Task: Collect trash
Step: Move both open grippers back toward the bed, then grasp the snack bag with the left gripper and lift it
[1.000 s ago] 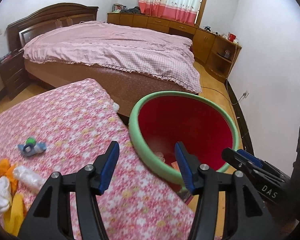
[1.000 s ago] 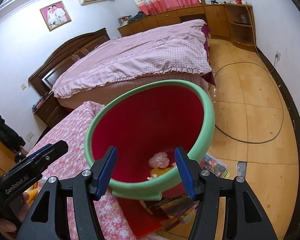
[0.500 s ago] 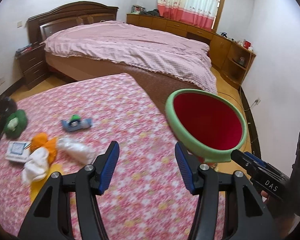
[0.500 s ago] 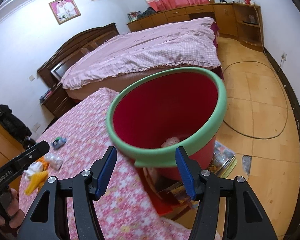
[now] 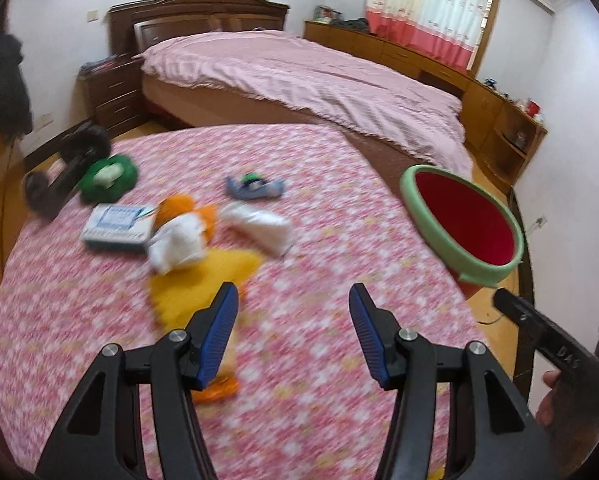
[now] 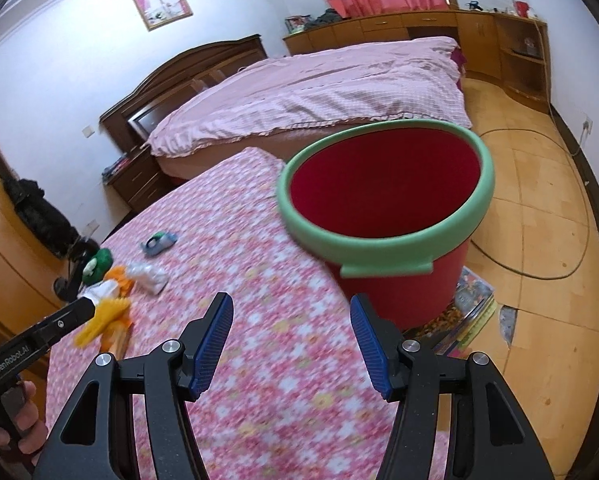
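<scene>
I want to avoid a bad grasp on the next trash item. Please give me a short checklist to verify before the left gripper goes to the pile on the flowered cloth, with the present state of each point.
1. Left gripper open and empty: ok.
2. Right gripper open and empty: ok.
3. Red bin upright beside the flowered cloth, mouth unobstructed: ok.
4. Trash pile in view ahead of the left gripper, yellow wrapper nearest: ok.
5. White crumpled piece separate from the orange piece: cannot tell, they overlap and the image is blurred.
6. Picture sharp enough to aim: not ok, motion blur in the left wrist view.
</scene>
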Motion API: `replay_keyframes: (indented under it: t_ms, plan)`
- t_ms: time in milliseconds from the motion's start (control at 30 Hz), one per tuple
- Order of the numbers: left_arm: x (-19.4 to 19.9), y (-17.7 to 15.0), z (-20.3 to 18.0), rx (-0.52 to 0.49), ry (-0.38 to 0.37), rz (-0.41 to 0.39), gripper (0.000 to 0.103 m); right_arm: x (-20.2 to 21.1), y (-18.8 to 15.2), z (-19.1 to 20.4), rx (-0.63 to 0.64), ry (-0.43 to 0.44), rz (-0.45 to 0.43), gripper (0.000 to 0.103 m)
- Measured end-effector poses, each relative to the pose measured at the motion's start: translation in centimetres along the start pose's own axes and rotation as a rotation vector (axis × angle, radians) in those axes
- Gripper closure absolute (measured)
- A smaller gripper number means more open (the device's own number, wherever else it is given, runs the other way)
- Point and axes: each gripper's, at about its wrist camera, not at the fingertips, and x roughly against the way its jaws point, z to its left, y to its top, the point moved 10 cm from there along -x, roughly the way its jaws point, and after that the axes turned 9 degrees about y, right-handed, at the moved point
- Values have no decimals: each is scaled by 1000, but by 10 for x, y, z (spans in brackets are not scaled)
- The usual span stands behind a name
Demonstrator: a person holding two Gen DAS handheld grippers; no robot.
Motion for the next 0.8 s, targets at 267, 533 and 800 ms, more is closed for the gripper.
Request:
replay_keyframes:
  t_ms: [267,533,800]
  plan:
    - [-4,-28,37,43,46,39,45,3,-18,17,8,13,15,40]
    - [-32,-44,56,104,70,99,45,-2,-33,28,16,24,52,40]
    - [-63,-48,51,93,61,130,45,-9,-42,23,15,-2,80,40]
